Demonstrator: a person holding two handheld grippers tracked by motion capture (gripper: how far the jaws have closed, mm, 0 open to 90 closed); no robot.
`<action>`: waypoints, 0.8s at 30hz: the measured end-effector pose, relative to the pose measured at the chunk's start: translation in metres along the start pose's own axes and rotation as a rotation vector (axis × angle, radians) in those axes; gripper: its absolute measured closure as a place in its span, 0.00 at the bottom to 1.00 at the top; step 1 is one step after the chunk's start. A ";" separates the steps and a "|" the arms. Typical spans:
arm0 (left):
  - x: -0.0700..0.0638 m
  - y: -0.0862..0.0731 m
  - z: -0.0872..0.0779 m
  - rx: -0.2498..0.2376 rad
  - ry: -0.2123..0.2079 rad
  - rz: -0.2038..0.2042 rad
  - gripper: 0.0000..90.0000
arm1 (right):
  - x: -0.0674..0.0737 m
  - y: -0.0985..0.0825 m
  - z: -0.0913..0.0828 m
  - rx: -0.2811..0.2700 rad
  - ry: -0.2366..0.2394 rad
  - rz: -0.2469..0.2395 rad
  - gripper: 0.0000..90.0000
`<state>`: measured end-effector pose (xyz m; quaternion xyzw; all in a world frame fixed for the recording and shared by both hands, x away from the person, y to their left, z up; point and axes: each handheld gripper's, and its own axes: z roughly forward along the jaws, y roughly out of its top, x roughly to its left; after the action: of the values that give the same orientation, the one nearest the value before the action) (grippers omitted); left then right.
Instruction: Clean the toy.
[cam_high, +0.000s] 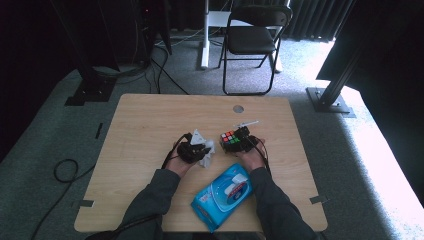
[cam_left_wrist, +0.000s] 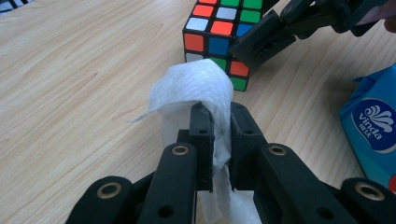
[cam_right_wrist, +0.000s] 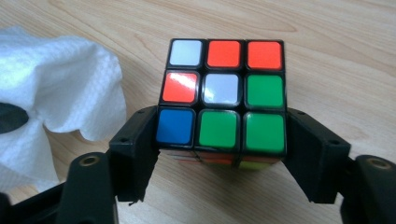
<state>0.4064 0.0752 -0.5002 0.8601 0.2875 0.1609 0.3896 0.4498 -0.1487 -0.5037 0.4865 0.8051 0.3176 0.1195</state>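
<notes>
Your left gripper (cam_left_wrist: 215, 126) has its jaws pinched nearly closed on a white wet wipe (cam_left_wrist: 196, 88), and the wipe puffs up over the tips like a little hood. Your right gripper (cam_right_wrist: 219, 154) has its jaws wide, one on each side of the Rubik's cube (cam_right_wrist: 223, 98) — the pads look like they press on the cube's bottom row, so it seems you have it held. The cube sits on the wooden table (cam_high: 150, 125), near the middle, just in front of your right hand, and the wipe is just beside it on the left. In the left gripper view the wipe is very close to the cube's green and orange corner, but I cannot tell if they touch yet. The blue pack of wipes (cam_high: 222, 195) lies between your arms, closer to you, with its flap up. So the getting-ready part looks done — wipe out, cube gripped. What is left, I think, is the rubbing: bring the wipe onto the cube's faces and clean them, turning the cube as you go.
</notes>
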 end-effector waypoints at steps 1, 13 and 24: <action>0.000 0.000 0.000 0.000 0.000 0.000 0.91 | 0.000 0.000 0.000 -0.001 -0.005 -0.005 0.36; 0.000 0.000 0.000 -0.001 0.001 0.002 0.91 | -0.002 0.000 0.008 0.020 -0.002 -0.033 0.35; 0.001 0.000 -0.001 -0.001 0.005 0.002 0.91 | -0.003 -0.002 0.005 -0.015 -0.019 -0.069 0.38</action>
<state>0.4069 0.0767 -0.4988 0.8597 0.2877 0.1637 0.3891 0.4522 -0.1502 -0.5096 0.4607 0.8177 0.3145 0.1418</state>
